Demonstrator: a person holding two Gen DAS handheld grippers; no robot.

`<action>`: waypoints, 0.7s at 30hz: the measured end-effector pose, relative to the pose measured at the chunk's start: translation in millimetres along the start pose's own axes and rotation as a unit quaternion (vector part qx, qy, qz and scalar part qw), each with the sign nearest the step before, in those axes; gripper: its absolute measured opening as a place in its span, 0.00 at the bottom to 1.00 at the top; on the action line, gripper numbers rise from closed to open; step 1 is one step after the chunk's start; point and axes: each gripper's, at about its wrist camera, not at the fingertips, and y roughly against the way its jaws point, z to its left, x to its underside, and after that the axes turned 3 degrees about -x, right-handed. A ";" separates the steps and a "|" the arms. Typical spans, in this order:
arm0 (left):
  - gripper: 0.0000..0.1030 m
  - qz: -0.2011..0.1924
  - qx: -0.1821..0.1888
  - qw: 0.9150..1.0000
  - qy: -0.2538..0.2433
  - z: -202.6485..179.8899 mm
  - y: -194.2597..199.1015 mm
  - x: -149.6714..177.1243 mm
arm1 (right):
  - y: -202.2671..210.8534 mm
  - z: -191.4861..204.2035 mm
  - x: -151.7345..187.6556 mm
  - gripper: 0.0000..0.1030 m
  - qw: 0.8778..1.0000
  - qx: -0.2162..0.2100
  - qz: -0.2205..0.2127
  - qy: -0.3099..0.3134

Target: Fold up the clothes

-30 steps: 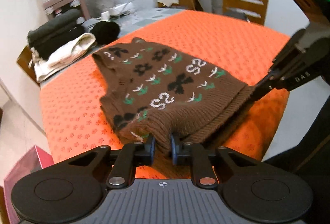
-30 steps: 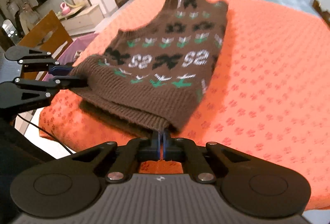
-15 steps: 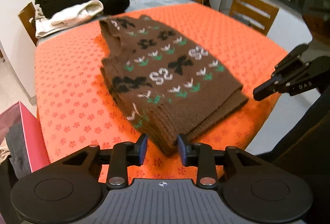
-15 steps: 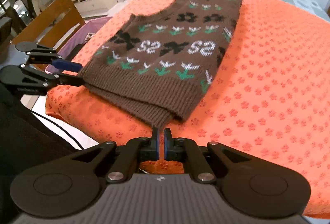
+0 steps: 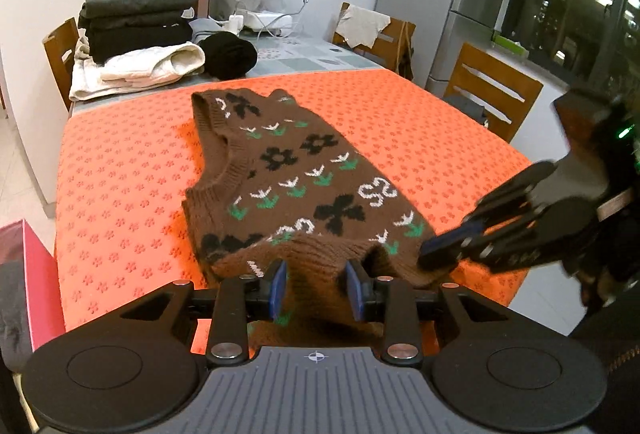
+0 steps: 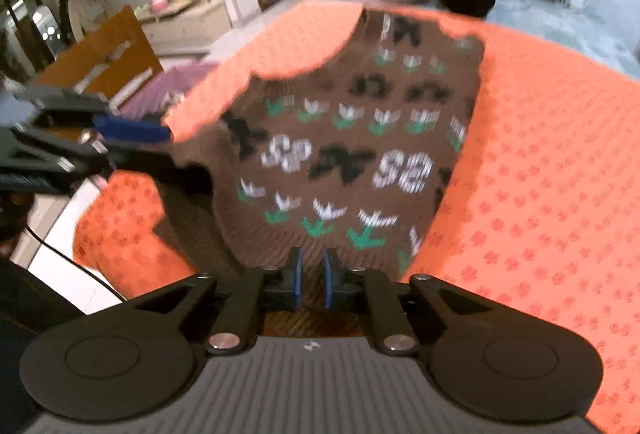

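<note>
A brown knitted vest (image 5: 296, 182) with black flowers and white and green motifs lies on the orange tablecloth (image 5: 120, 170), neck end far, ribbed hem near. My left gripper (image 5: 316, 288) is open with the hem's left part bunched between its blue pads. My right gripper (image 6: 311, 276) has its jaws a little apart with the hem's right part between them; it also shows in the left wrist view (image 5: 452, 246). The left gripper shows at the hem's corner in the right wrist view (image 6: 132, 132), which is blurred.
Folded dark clothes (image 5: 136, 18), a white garment (image 5: 140, 68) and a black bundle (image 5: 228, 54) sit at the table's far end. Wooden chairs (image 5: 492, 90) stand along the right side. A pink bin (image 5: 24, 274) stands at the left. The table's near edge lies just under both grippers.
Both grippers had let go of the hem and drawn back; now they have moved forward onto it again. The left jaws are wider apart. The right jaws have parted slightly.
</note>
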 end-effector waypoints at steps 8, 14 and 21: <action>0.48 -0.014 -0.016 0.999 0.033 19.3 17.5 -6.1 | 11.2 -5.0 -8.7 0.18 1.000 -0.012 -0.001 -0.004; 0.47 0.002 -0.017 1.000 0.025 16.2 -8.5 -11.2 | 27.3 -24.4 -33.5 0.26 1.000 -0.008 -0.023 -0.009; 0.46 0.082 -0.098 0.992 0.018 11.5 -54.2 -9.3 | 28.8 -66.3 -74.4 0.39 0.999 -0.005 -0.042 -0.024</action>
